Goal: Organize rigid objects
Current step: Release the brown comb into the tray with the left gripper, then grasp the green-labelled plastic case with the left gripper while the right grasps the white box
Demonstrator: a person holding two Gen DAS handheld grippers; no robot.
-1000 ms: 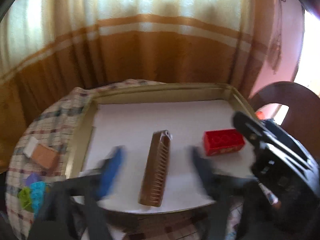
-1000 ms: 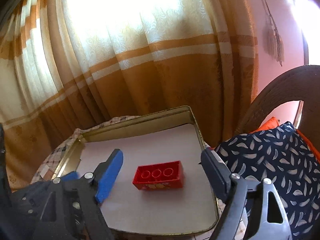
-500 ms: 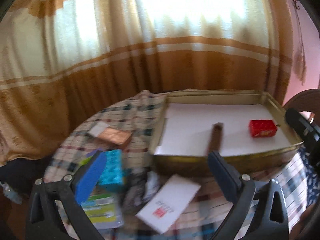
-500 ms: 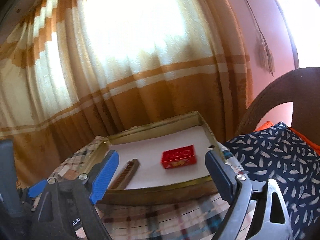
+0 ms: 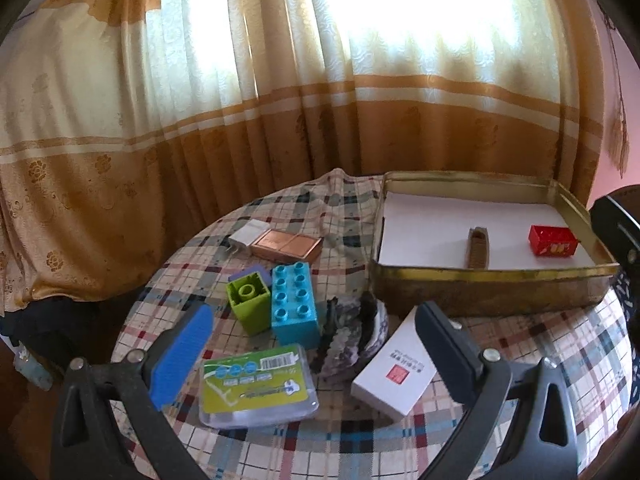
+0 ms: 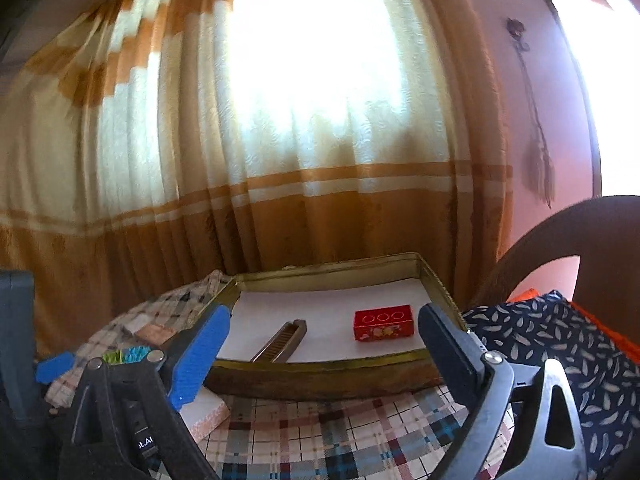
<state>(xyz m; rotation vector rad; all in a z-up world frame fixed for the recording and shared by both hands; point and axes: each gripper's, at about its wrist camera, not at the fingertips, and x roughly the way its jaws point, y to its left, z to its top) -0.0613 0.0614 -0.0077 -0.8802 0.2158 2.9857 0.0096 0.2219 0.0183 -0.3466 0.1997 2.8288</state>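
Setting: round table w/ plaid cloth (image 5: pixel 568 344), curtain (image 5: pixel 280 132) behind; chair back (image 6: pixel 560 248) at far right in right wrist view.
Tray: gold-rimmed metal tray (image 5: pixel 492 280) w/ white liner, far right of table.
In tray: red building brick (image 5: pixel 553 241) toward right edge, studs up; brown comb (image 5: pixel 478 247) left of it, apart from it, lying lengthwise near-to-far. Right wrist view shows same pair, brick (image 6: pixel 383 323) right of comb (image 6: pixel 280 342).
Loose items, left of tray: white charger plug (image 5: pixel 245 236) touching copper-coloured flat case (image 5: pixel 286 245), far side; green block (image 5: pixel 248 300) upright, just beside teal brick (image 5: pixel 295 304); purple piece behind green block, mostly hidden.
Near items: clear plastic box w/ green label (image 5: pixel 256 386); white carton w/ red mark (image 5: pixel 394 372); dark crumpled object between them, kind unclear.
Left gripper (image 5: pixel 316 356): released, jaws wide, nothing between the pads; hovers over near items, clear box and carton seen between fingers.
Right gripper (image 6: pixel 324 356): released; jaws have just been opening, nothing gripped; sits near side of tray, tray seen through the gap.
Cushion: navy leaf-print fabric (image 6: pixel 560 352) right of tray.
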